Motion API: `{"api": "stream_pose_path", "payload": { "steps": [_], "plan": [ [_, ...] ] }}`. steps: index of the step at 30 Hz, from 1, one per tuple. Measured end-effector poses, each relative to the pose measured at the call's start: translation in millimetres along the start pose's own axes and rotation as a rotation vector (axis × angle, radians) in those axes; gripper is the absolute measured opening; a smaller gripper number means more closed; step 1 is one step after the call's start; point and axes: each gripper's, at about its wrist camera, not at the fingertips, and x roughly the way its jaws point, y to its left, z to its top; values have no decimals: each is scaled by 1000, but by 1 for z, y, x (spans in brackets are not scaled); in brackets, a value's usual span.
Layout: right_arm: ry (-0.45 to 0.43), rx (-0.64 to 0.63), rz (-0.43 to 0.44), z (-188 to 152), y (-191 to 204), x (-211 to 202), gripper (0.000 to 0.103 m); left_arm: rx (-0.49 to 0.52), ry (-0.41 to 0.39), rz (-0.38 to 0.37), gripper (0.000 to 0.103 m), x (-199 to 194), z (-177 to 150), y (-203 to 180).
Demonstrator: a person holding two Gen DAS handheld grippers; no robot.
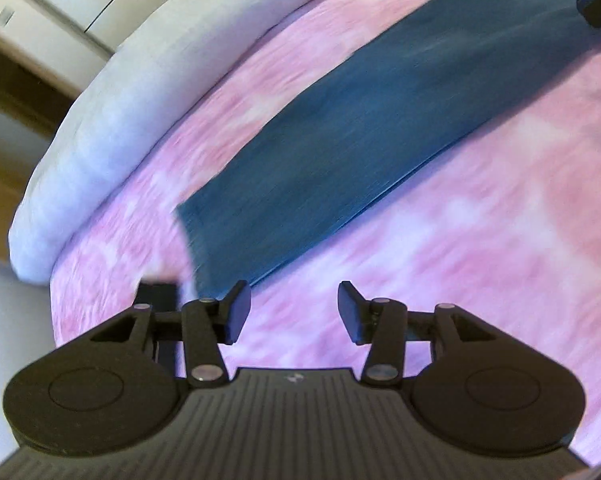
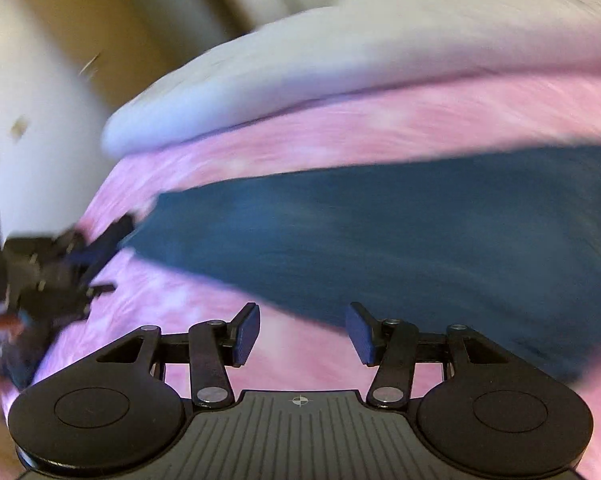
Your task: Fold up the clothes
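A dark blue garment (image 1: 360, 136) lies flat in a long folded strip on a pink bedspread (image 1: 460, 260). My left gripper (image 1: 294, 300) is open and empty, just above the bedspread beside the strip's near end. In the right wrist view the garment (image 2: 380, 232) stretches across the middle, and my right gripper (image 2: 302, 320) is open and empty above its near edge. The left gripper also shows at the left of the right wrist view (image 2: 100, 248), at the strip's end. The right gripper shows at the top right of the left wrist view (image 1: 600, 0). Both views are motion-blurred.
A white pillow or duvet roll (image 1: 140, 92) lies along the far side of the bed, also in the right wrist view (image 2: 340, 60). Pale cabinets (image 1: 60, 0) and a wall stand beyond it. The bed's edge drops off at the left (image 2: 100, 200).
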Motion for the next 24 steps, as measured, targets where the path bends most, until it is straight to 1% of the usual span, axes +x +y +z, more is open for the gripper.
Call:
{"api": "stream_pose_path", "payload": {
  "steps": [3, 5, 9, 12, 16, 18, 21, 23, 24],
  "plan": [
    [9, -175, -19, 7, 75, 51, 52, -44, -20, -22, 43, 13, -29, 37],
    [15, -280, -64, 6, 120, 88, 52, -73, -34, -37, 43, 22, -49, 62],
    [24, -575, -150, -12, 178, 163, 52, -126, -83, -61, 46, 26, -82, 106],
    [30, -795, -215, -25, 221, 219, 52, -172, -104, -65, 46, 31, -106, 130],
    [39, -1090, -302, -42, 279, 293, 52, -266, -133, -72, 47, 34, -132, 154],
    [41, -1208, -367, -52, 294, 324, 52, -300, -137, -74, 48, 34, -142, 160],
    [-28, -1336, -467, -65, 300, 348, 52, -342, -137, -72, 49, 34, -155, 168],
    [-46, -1311, -484, -59, 299, 357, 52, -362, -129, -71, 49, 36, -160, 171],
    [-47, -1281, -480, -53, 297, 360, 47, -368, -123, -71, 49, 36, -161, 171]
  ]
}}
